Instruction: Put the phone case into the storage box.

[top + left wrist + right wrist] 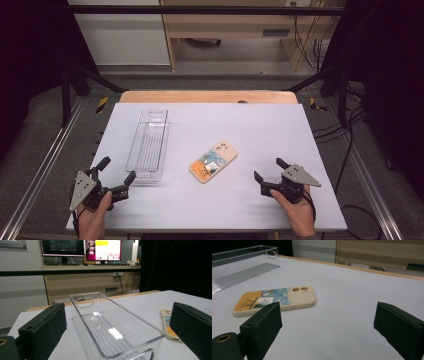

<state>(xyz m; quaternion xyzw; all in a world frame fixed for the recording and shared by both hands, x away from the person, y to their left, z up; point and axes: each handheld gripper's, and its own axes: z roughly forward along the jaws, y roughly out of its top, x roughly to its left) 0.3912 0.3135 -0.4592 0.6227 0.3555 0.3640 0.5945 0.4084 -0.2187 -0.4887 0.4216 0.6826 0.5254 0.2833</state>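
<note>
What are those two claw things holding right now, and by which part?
Nothing. The left gripper is open near the end of the clear tray, and the right gripper is open beside the phone case, touching neither.

You're working at a pale grey table [280, 125] with a wooden edge [207, 96] along its far side. Beyond it stands a light wood desk [82, 277]; two lit monitors [80, 248] sit on top of it. Cables [305, 40] hang at the far right. Dark curtains [390, 75] close in left and right, and grey flooring [45, 135] runs beneath black frame bars [200, 9].
</note>
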